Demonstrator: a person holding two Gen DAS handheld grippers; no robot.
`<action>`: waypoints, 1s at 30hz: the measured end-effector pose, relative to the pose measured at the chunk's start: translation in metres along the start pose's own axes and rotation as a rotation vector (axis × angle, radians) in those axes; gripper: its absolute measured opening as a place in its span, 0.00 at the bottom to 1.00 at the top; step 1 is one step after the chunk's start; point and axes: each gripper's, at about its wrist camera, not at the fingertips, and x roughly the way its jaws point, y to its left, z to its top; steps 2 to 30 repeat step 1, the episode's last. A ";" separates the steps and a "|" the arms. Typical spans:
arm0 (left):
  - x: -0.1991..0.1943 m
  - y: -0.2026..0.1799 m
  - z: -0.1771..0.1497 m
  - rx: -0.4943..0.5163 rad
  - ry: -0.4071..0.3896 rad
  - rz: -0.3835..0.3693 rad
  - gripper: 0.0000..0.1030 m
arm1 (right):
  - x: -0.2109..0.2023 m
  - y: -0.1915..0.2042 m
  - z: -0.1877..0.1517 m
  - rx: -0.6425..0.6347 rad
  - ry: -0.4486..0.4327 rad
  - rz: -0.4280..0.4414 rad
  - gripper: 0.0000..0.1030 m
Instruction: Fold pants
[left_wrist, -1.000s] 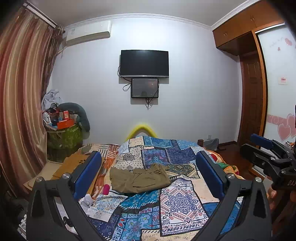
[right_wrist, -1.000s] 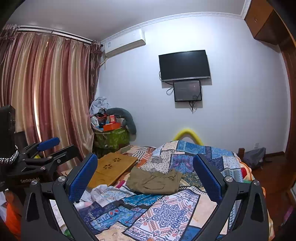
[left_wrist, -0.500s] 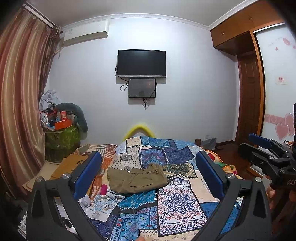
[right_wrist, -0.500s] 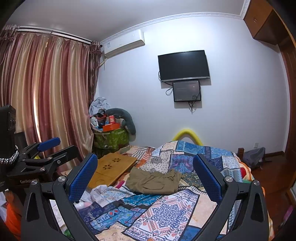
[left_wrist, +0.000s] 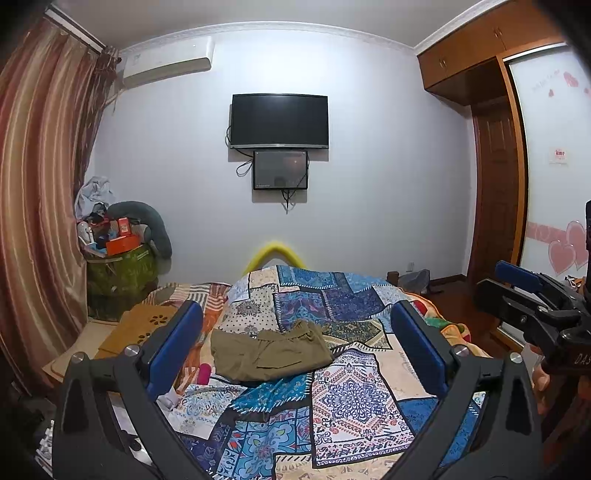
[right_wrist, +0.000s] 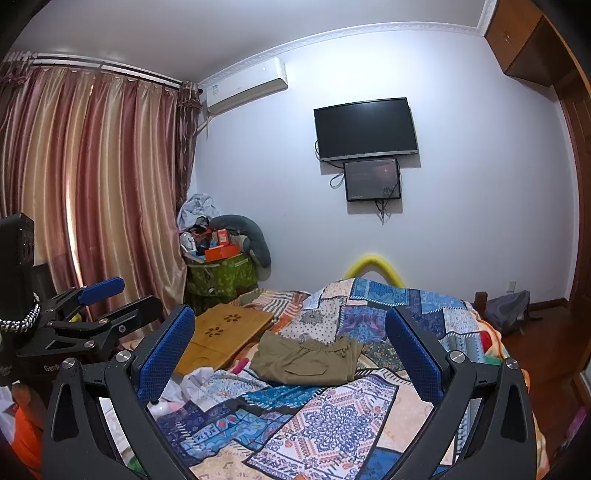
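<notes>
— Pants (left_wrist: 267, 352) lie bunched mid-frame on the bed's quilt (left_wrist: 354, 398), beside a wooden tray (right_wrist: 225, 332) at left.

— And your fingers?

— Your left gripper (left_wrist: 295, 354) and right gripper (right_wrist: 291, 354) both hang spread wide above the bed, empty, well short of the pants.

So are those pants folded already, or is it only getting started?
They look at least partly folded: the olive pants lie in a compact bundle on the patchwork quilt, though a little rumpled. Nothing is in hand: the left claw and right claw are both open and held back from the pants. At most, some tidying may remain.
</notes>
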 end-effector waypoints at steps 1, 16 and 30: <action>0.001 0.000 0.000 0.001 0.001 0.001 1.00 | 0.000 0.000 -0.001 0.001 0.000 0.000 0.99; 0.001 0.000 0.000 0.001 0.001 0.001 1.00 | 0.000 0.000 -0.001 0.001 0.000 0.000 0.99; 0.001 0.000 0.000 0.001 0.001 0.001 1.00 | 0.000 0.000 -0.001 0.001 0.000 0.000 0.99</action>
